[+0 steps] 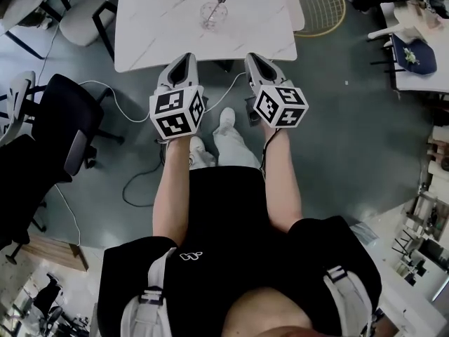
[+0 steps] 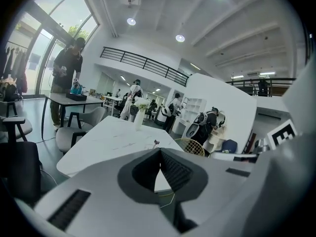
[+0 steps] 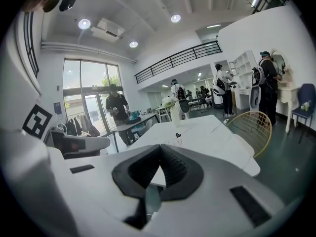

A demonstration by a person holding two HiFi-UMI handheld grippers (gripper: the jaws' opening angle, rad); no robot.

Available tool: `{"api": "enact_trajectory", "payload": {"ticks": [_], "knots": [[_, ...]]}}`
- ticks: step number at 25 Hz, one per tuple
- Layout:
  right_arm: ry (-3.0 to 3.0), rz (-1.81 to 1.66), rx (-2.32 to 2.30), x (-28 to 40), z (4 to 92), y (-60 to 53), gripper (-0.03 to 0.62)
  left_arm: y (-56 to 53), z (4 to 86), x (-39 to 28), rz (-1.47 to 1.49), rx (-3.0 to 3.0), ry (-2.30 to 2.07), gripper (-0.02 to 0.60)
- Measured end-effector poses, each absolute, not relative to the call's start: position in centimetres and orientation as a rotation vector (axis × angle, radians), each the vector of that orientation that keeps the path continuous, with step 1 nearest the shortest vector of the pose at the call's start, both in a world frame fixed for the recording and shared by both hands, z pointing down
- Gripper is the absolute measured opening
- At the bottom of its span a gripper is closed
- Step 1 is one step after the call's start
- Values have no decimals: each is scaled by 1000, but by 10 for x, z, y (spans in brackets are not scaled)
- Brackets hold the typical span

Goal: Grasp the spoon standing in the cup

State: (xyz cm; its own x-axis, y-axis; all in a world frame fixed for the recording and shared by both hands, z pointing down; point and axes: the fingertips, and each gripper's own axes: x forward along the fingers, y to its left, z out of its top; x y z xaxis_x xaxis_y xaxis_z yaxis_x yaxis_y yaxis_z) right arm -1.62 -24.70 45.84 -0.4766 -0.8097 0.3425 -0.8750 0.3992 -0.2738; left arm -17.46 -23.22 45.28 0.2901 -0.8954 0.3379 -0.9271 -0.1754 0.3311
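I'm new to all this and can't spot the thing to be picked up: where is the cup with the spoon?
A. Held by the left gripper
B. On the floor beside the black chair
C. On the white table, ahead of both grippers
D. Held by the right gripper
C: the cup with the spoon stands on the white table, beyond the left gripper and the right gripper, both shut with nothing in them.

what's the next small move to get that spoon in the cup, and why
Probably reach the right gripper forward over the table toward the cup. The cup, with the spoon standing in it, sits mid-table, well ahead of it and the left gripper, both at the near edge. Both pairs of jaws are together on nothing, so they must open first.
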Motion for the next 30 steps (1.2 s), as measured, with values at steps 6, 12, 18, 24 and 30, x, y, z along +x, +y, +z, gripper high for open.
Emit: {"api": "enact_trajectory", "payload": {"ticks": [6,12,18,24,30], "knots": [[-2553,666,1458,-25,473,-317,9,-280,460,-177,125,2069,-1686,15],[-2661,664,1397,-30,453,-399,9,-347,431,-177,114,2063,-1770,15],[-2672,732,1379,-20,466,-445,9,-375,446,-172,171,2007,-1786,15],[-2689,829,1255,-31,497,-470,87,-389,465,-168,226,1948,-1793,15],[-2671,909,1163,-43,538,-485,112,-387,486,-176,273,1873,-1806,15]]}}
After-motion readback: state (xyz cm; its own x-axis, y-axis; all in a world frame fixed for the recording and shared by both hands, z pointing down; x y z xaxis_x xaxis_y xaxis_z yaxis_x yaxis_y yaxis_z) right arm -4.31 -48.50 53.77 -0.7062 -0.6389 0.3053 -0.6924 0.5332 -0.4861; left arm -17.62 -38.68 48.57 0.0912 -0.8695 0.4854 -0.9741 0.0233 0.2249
